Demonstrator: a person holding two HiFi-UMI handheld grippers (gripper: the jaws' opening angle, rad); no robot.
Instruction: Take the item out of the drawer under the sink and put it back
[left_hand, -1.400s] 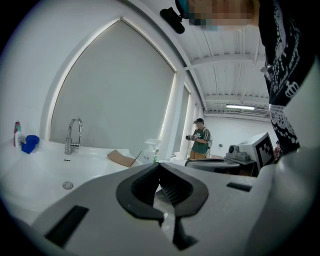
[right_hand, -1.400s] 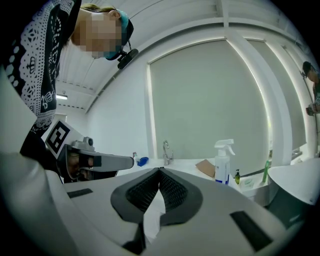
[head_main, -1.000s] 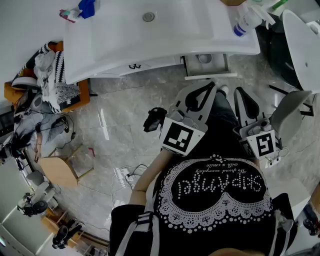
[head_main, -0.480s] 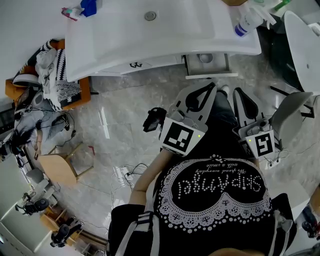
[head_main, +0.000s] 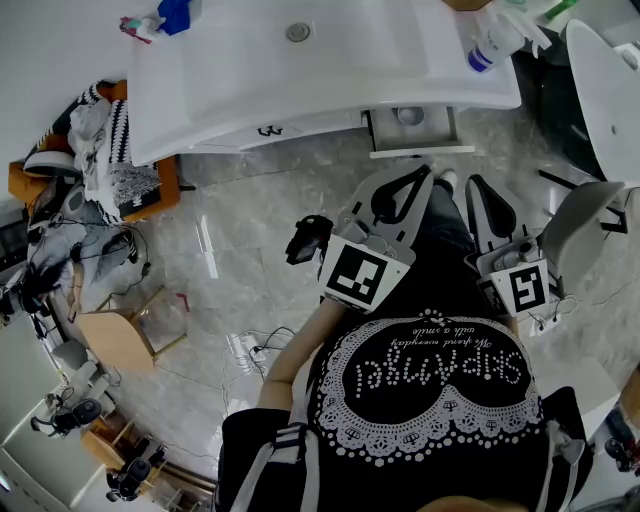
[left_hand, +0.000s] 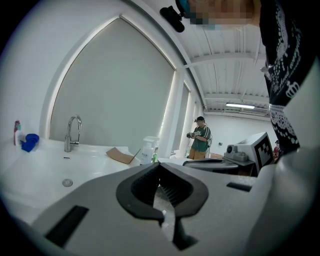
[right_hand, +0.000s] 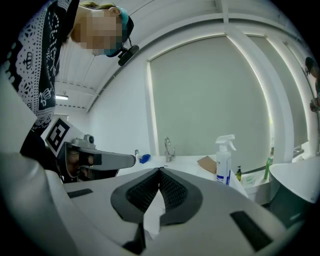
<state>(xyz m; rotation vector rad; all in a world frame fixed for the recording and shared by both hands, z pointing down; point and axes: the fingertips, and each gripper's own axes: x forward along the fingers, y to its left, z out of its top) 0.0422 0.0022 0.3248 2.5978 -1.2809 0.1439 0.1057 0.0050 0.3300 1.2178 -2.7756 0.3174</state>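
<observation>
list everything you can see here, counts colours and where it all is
sink counter: one, white, top of head view
faucet: one, chrome, back of the sink
drawer: one, white, pulled open under the sink
round item: one, pale, inside the drawer
spray bottle: one, white with blue label, counter's right end
blue item: one, counter's far left corner
cardboard piece: one, brown, on the counter
clothes pile: one, black and white, left of the sink
bystander: one, green top, far background
left claw: one, grey, shut, empty
right claw: one, grey, shut, empty
</observation>
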